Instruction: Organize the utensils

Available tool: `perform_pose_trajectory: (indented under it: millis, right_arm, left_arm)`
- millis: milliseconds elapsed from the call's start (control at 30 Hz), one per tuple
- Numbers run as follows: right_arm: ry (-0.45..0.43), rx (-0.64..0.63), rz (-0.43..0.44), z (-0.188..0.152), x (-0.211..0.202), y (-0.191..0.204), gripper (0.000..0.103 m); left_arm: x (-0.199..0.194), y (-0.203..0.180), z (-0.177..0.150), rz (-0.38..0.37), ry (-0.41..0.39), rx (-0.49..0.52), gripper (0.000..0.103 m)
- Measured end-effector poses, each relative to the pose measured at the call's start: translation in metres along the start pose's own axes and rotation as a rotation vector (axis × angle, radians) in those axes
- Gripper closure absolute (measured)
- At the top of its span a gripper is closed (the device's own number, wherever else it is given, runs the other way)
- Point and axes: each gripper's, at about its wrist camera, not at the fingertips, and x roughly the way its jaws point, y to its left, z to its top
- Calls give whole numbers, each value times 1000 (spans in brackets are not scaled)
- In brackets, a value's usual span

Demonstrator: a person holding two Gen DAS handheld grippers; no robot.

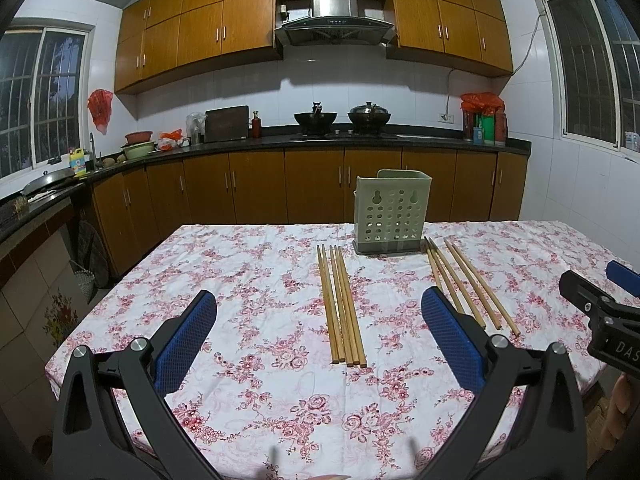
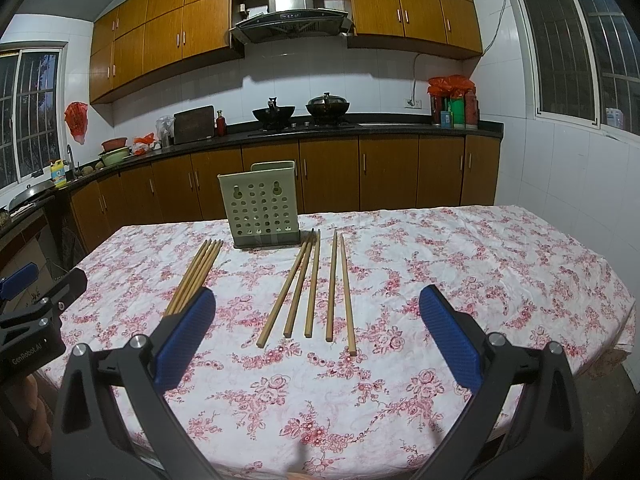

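Note:
A pale green perforated utensil holder (image 1: 392, 216) (image 2: 262, 210) stands upright at the far side of the table. Several wooden chopsticks lie in a tight bundle (image 1: 342, 304) (image 2: 198, 272) left of it. Several more lie spread apart (image 1: 468, 284) (image 2: 310, 284) on its right. My left gripper (image 1: 318, 296) hovers open over the near part of the table, with the bundle between its blue pads. My right gripper (image 2: 318, 294) is also open, with the spread chopsticks ahead between its fingers. Neither holds anything. Each gripper shows at the edge of the other's view (image 1: 596, 276) (image 2: 44, 276).
The table wears a white cloth with pink flowers (image 1: 240, 264) (image 2: 460, 264). Behind it run brown kitchen cabinets and a dark counter (image 1: 360, 138) with two woks (image 1: 316, 118), bottles and bowls. Windows flank the room. A hand shows at the lower edge (image 1: 620, 400).

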Motion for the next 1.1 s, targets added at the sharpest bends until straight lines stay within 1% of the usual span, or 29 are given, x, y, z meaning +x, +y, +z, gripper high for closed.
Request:
perform_pose_trajectory:
  millis: [167, 233, 267, 400, 567, 633, 667, 700, 733, 800, 833, 900, 967, 1067, 1100]
  right_arm:
    - [14, 0, -6, -4, 8, -3, 4]
    - [34, 6, -9, -6, 15, -6, 4]
    - [38, 6, -12, -2, 18, -6, 4]
    - [98, 24, -45, -4, 40, -15, 4]
    - [214, 78, -75, -2, 80, -32, 4]
    - [271, 104, -82, -2, 98, -38, 11]
    - [296, 116, -82, -2, 107, -42, 17]
    - [319, 129, -79, -2, 116, -45, 24]
    - [359, 152, -71, -3, 129, -50, 28]
    - [422, 191, -53, -6, 149, -56, 46]
    - [447, 204, -43, -7, 157, -58, 51]
    - [480, 211, -26, -10, 170, -58, 64]
    - [498, 198, -21, -11, 179, -56, 69]
    - [518, 166, -26, -14, 193, -50, 70]
    - [526, 161, -26, -15, 197, -50, 72]
  left_arm:
    - [6, 0, -5, 3, 22, -8, 2]
    - [21, 6, -11, 1, 49, -14, 2]
    - [26, 8, -12, 3, 66, -18, 2]
    - [46, 19, -6, 9, 144, -42, 2]
    - [78, 30, -4, 39, 246, -43, 2]
    - [92, 32, -3, 45, 285, -40, 7]
    - [99, 34, -3, 43, 302, -40, 13]
    - [105, 34, -2, 40, 321, -40, 17]
    - [114, 34, -2, 35, 341, -41, 23]
    - [128, 35, -3, 14, 383, -47, 35]
    - [135, 35, -4, -1, 406, -48, 38]
    - [144, 33, -6, -23, 433, -43, 51]
    - [154, 29, -8, -45, 460, -36, 58]
    - [167, 25, -12, -78, 502, -37, 64]
    - [171, 24, -14, -91, 516, -42, 66]
